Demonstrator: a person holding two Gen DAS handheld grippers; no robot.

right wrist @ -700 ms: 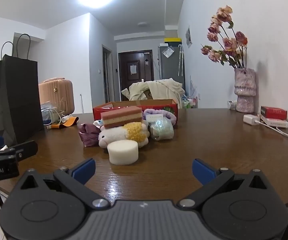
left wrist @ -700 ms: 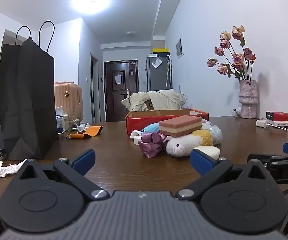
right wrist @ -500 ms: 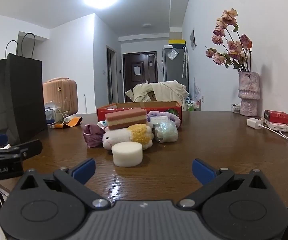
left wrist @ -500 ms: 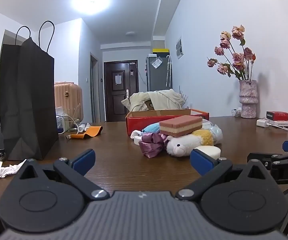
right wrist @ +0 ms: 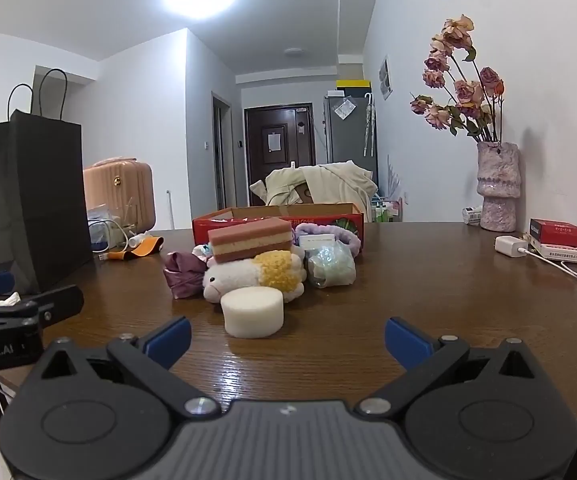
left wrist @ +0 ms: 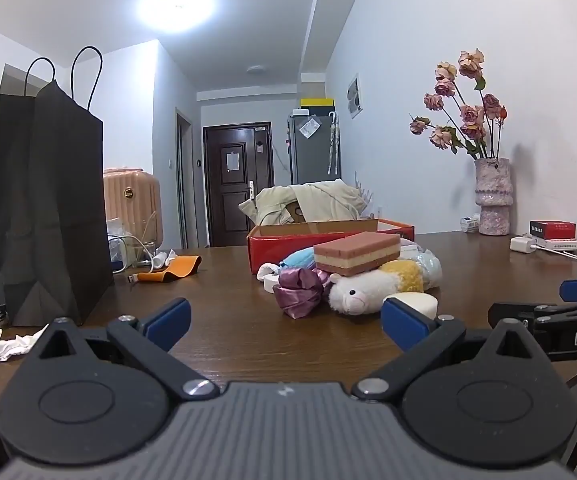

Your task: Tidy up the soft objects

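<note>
On the brown table (right wrist: 428,280), in front of the red box (right wrist: 276,222), the soft objects lie heaped — white sponge (right wrist: 253,312) nearest, plush sheep (right wrist: 256,276) behind, probably touching. Left gripper (left wrist: 284,322) and right gripper (right wrist: 286,338) — both spread wide, empty.

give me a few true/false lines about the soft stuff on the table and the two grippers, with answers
1. The layered sponge lies on top of the plush sheep. True.
2. The white foam puck sits inside the red box. False: it stands on the table, in front of the sheep.
3. The right gripper is open and holds nothing. True.
4. The left gripper is shut on the purple cloth. False: it is open, short of the cloth.
5. The black bag lies flat. False: it stands upright.
</note>
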